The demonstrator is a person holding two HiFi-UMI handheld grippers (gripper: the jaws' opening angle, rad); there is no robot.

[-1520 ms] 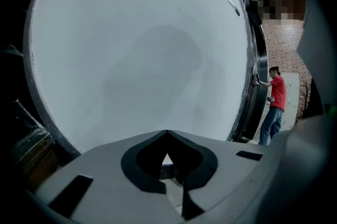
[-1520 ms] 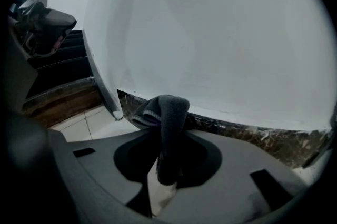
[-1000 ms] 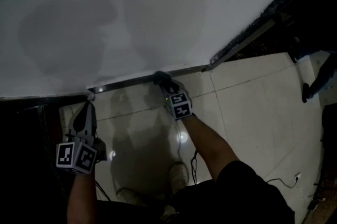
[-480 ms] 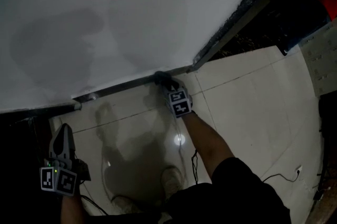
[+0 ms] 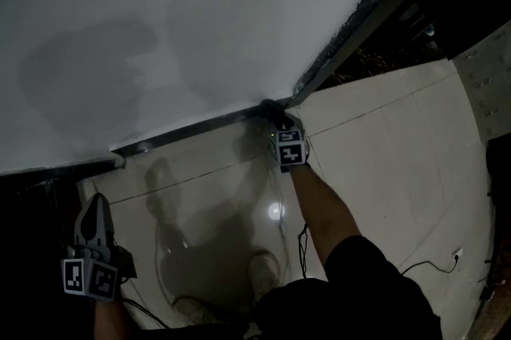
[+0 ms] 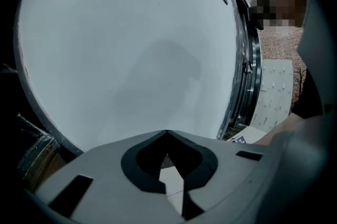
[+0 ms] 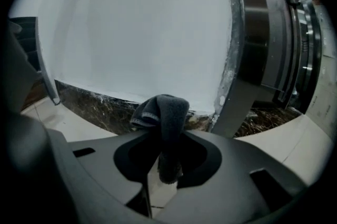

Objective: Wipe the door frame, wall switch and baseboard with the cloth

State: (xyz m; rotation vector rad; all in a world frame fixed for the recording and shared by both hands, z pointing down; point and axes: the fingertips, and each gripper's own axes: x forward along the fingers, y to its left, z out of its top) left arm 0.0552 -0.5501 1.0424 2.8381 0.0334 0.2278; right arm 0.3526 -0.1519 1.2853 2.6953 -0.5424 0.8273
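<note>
My right gripper [image 5: 275, 119] [image 7: 164, 136] is shut on a dark grey cloth [image 7: 162, 112] and holds it down at the dark marbled baseboard [image 7: 100, 107] [image 5: 192, 128], close to the corner where the white wall [image 5: 200, 19] meets the metal door frame [image 7: 253, 49] [image 5: 351, 39]. In the head view the cloth [image 5: 270, 108] shows as a dark lump at the gripper's tip. My left gripper [image 5: 94, 220] [image 6: 167, 136] hangs low at the left, away from the wall, shut with nothing in it. No wall switch is in view.
Glossy pale floor tiles [image 5: 375, 163] spread below the wall, with a cable [image 5: 435, 266] trailing at the right. The person's shoe [image 5: 259, 274] and dark sleeve [image 5: 359, 290] fill the bottom. A dark gap [image 5: 32, 179] lies at the wall's left end.
My right gripper has slid the cloth rightward along the baseboard toward the door frame corner. The left gripper dropped down from the wall's left end a second ago and has held still since.
</note>
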